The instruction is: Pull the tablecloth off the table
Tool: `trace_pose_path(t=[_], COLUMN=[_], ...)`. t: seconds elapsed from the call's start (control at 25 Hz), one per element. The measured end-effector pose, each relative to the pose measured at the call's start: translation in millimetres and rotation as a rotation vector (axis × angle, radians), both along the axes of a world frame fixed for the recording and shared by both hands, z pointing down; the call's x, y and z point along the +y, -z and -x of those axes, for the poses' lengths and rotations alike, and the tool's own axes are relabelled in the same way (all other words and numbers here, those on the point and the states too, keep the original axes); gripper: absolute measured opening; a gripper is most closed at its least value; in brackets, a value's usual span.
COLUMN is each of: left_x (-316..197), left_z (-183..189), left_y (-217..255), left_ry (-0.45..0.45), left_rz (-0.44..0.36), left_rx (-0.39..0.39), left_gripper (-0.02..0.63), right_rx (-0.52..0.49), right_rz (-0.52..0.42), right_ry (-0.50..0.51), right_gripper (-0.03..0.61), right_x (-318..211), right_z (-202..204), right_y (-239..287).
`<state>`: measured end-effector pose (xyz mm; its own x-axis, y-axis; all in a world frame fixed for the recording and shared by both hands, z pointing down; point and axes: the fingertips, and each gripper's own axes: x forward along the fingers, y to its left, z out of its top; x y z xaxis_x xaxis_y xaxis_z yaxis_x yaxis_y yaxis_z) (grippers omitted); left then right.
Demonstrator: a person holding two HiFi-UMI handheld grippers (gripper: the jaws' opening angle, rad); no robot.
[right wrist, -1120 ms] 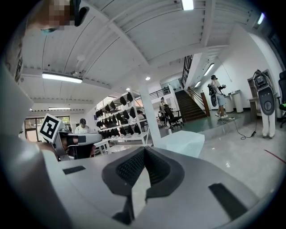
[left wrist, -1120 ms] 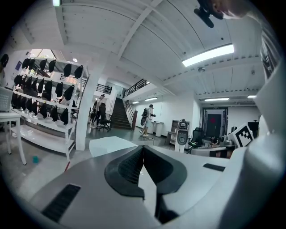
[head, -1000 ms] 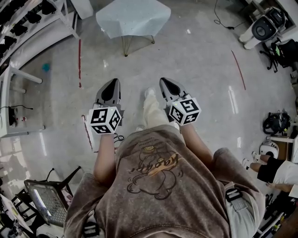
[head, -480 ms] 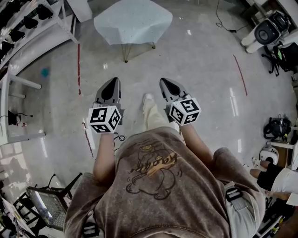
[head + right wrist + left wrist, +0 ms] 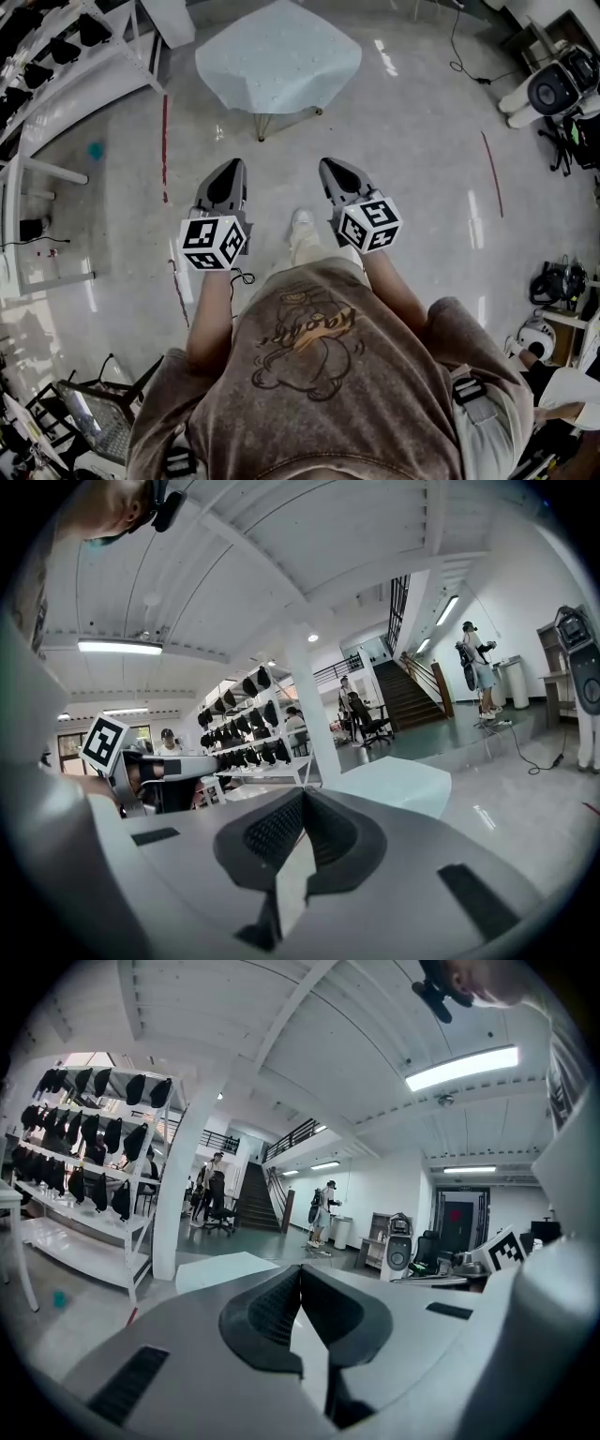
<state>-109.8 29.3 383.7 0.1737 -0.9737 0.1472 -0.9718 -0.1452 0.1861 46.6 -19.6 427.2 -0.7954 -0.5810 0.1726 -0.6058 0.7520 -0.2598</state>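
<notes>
- Your left gripper (image 5: pixel 300 1274) is clenched, jaws pressed together with nothing between them.
- Your right gripper (image 5: pixel 302 799) is clenched the same way, also empty.
- Both point forward, side by side, above the floor (image 5: pixel 422 187).
- Far ahead, well apart from both, the pale tablecloth (image 5: pixel 278 56) drapes over the table (image 5: pixel 260 127), thin legs showing beneath.
- At far left stands a shelving rack (image 5: pixel 84 1241).
</notes>
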Motion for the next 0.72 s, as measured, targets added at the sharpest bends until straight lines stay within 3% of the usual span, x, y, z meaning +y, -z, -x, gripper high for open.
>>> trace_pose_path(t=[0.52, 0.72], left_x=[-100, -126], left_z=[18, 20], left_y=[5, 15], left_ry=[0.052, 0.055], left_rz=[0.019, -0.013], left_rx=[0.016, 0.039], left_gripper=[0.018, 0.018], right_rx=[-0.011, -0.013], right_rz=[0.018, 0.022], right_ry=[0.059, 0.054], right_gripper=[0.008, 0.008], right_x=[-108, -141], right_z=[24, 23], right_y=[4, 6])
